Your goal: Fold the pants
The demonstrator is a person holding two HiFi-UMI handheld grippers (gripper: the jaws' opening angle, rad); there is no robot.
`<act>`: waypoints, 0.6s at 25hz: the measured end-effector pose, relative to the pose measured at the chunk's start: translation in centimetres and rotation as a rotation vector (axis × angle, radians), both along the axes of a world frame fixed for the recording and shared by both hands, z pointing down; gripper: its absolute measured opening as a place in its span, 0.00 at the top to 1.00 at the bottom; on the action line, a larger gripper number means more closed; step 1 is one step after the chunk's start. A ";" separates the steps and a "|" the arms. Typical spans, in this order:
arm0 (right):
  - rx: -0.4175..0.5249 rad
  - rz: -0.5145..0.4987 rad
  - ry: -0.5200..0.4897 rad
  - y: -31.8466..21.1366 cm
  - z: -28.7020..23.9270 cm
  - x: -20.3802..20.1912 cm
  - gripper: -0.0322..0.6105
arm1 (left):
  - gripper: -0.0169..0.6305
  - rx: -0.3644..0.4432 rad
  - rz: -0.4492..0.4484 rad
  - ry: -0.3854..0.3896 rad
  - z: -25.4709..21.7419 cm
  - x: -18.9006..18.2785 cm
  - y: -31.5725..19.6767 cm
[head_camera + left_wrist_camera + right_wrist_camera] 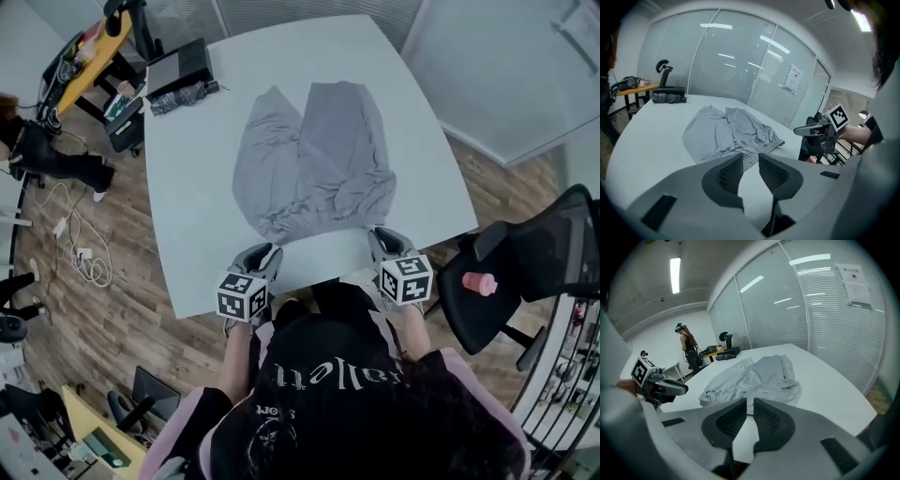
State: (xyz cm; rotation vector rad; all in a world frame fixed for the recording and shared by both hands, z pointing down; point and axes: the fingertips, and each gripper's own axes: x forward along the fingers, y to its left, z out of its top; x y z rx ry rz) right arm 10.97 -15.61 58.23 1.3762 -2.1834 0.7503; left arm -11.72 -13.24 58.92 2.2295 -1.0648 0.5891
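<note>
Grey pants (314, 159) lie spread on the white table (206, 234), legs pointing away from me and the waistband toward the near edge. In the gripper views the pants (726, 133) (754, 378) lie just beyond the jaws. My left gripper (267, 251) hovers at the near edge by the waistband's left corner; its jaws (750, 161) stand apart with nothing between them. My right gripper (382, 234) is by the waistband's right corner, and its jaws (750, 406) are shut and hold nothing. Neither gripper touches the cloth.
A dark bundle (183, 96) and a black box (178, 66) sit at the table's far left corner. A black chair (525, 262) with a pink object (479, 282) stands to the right. A yellow desk (94, 47) and floor cables are at left. A person (686, 345) stands far off.
</note>
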 end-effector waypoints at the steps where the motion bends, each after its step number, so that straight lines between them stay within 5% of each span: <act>1: -0.017 0.004 0.006 -0.1 0.7 0.7 0.90 | 0.79 -0.023 -0.008 -0.008 0.7 -0.1 0.0; 6: -0.090 0.012 0.034 -1.0 3.8 3.4 0.89 | 0.76 -0.122 -0.041 -0.056 4.0 -0.7 -0.1; 15: -0.190 -0.086 0.137 -1.8 8.4 5.0 0.73 | 0.72 -0.245 -0.079 -0.114 8.5 -0.8 -0.6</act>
